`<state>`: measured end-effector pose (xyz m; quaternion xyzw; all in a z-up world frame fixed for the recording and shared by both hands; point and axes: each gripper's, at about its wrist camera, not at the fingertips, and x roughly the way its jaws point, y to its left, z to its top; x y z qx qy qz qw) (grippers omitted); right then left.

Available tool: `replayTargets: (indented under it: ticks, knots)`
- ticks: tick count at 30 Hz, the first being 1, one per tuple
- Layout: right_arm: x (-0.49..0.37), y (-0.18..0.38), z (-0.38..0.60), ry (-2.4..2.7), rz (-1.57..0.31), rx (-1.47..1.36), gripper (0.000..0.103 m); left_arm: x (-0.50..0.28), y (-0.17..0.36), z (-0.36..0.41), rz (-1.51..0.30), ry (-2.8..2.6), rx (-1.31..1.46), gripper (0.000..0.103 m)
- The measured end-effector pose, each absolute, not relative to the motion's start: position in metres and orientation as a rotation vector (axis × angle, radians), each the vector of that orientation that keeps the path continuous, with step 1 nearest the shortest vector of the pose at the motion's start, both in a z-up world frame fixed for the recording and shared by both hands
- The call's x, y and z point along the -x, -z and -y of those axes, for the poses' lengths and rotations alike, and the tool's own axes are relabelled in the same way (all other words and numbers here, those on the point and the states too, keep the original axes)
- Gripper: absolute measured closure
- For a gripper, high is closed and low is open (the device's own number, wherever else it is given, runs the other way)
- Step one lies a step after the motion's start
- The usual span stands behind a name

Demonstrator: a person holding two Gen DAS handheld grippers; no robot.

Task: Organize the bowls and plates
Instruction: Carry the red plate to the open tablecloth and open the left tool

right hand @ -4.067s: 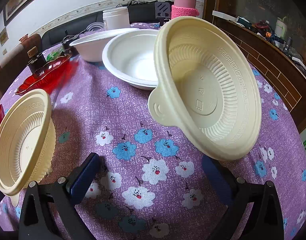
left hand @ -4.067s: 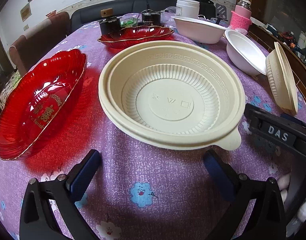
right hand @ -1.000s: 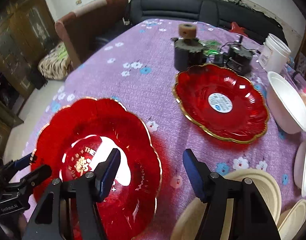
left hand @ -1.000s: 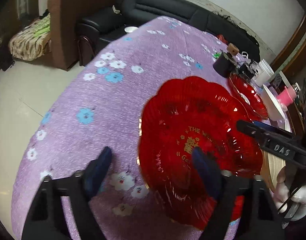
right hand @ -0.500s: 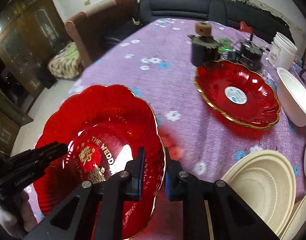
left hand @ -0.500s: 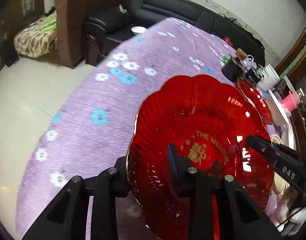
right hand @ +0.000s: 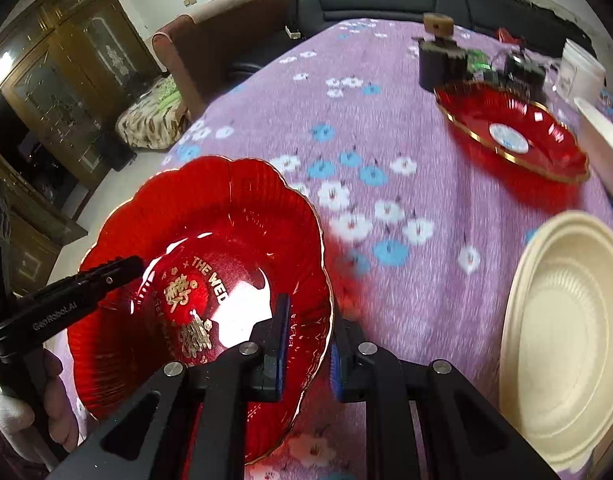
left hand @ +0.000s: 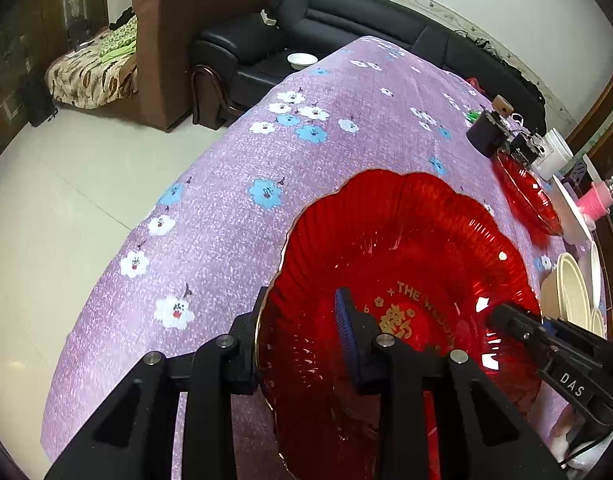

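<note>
red scalloped plate [left hand: 406, 248]: glossy translucent plastic, gilt rim | tablecloth [left hand: 246, 168]: matt fuzzy cloth | sofa [left hand: 346, 20]: shiny black leather

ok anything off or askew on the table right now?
Only the near red plate is askew: both tongs, left and right, pinch opposite sides of its rim, so it sits tilted. The far red plate and cream bowl look intact. No spills visible.
</note>
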<state>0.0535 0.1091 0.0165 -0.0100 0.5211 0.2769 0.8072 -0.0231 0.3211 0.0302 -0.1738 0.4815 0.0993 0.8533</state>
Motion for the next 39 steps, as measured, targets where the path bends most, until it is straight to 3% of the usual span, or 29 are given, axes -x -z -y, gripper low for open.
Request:
replayTargets:
  ticks: [7, 10, 12, 15, 23, 32, 39]
  knots:
    - [-0.044, -0.013, -0.095, -0.6, -1.11, -0.039, 0.083, 0.03, -0.029, -0.306, -1.032, -0.224, 0.312, 0.071]
    - [-0.039, -0.012, -0.087, -0.627, -1.107, -0.085, 0.08, 0.042, -0.035, -0.303, -1.021, -0.218, 0.321, 0.057]
    - [-0.032, -0.015, -0.084, -0.638, -1.095, -0.102, 0.07, 0.051, -0.041, -0.3, -0.998, -0.231, 0.316, 0.047]
    - [-0.021, -0.025, -0.073, -0.637, -1.05, -0.107, 0.064, 0.068, -0.057, -0.298, -0.945, -0.269, 0.302, 0.043]
    - [0.001, -0.048, -0.024, -0.625, -0.992, -0.164, 0.06, 0.102, -0.103, -0.273, -0.835, -0.216, 0.314, 0.03]
    - [0.007, -0.078, 0.063, -0.499, -0.928, -0.205, 0.06, 0.121, -0.148, -0.218, -0.796, -0.044, 0.258, 0.026]
    - [0.039, -0.14, 0.138, -0.425, -0.819, -0.228, 0.06, 0.158, -0.195, -0.197, -0.712, -0.001, 0.207, 0.026]
